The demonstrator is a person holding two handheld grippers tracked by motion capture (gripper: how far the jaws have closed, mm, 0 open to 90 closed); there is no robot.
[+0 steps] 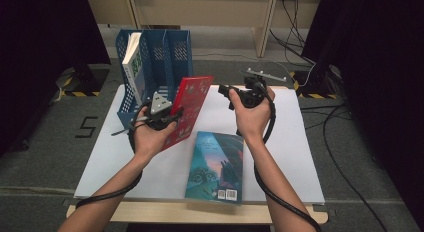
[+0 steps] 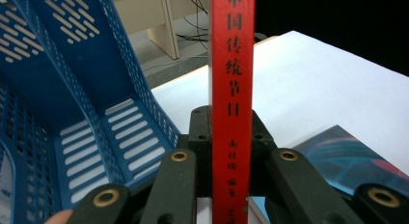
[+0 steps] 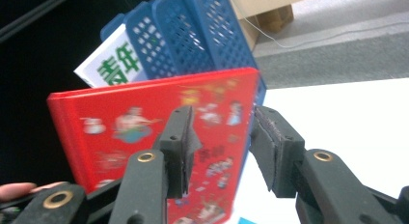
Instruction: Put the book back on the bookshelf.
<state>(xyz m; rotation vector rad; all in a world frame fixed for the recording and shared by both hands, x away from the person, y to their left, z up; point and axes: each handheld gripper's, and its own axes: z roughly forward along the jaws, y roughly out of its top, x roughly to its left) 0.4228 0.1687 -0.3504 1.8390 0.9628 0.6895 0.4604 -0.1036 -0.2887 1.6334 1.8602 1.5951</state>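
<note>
White board covers the table [image 1: 295, 157], with dark curtains on both sides and loose cables on the grey floor behind. At the far left corner stands a blue file rack [image 1: 172, 52]; a white book [image 1: 134, 64] leans in its leftmost slot and the other slots look empty. The left gripper [image 1: 172, 114] is clamped on the spine of a red book [image 1: 190, 107], holding it upright and tilted just in front of the rack; in the left gripper view the spine runs straight up between the jaws. The right gripper [image 1: 226, 94] hangs just to the right of that book with its jaws apart and nothing between them; in the right gripper view the pads [image 3: 185, 142] frame the book's free edge without touching it. A teal book [image 1: 216, 164] lies flat on the table, close to the near edge. The red book looks like a thin hardback: stiff, fairly light, with a glossy cover that could slip. Held by the spine alone it may swing, so a second grip on the free long edge would probably steady it for sliding into a slot.
</note>
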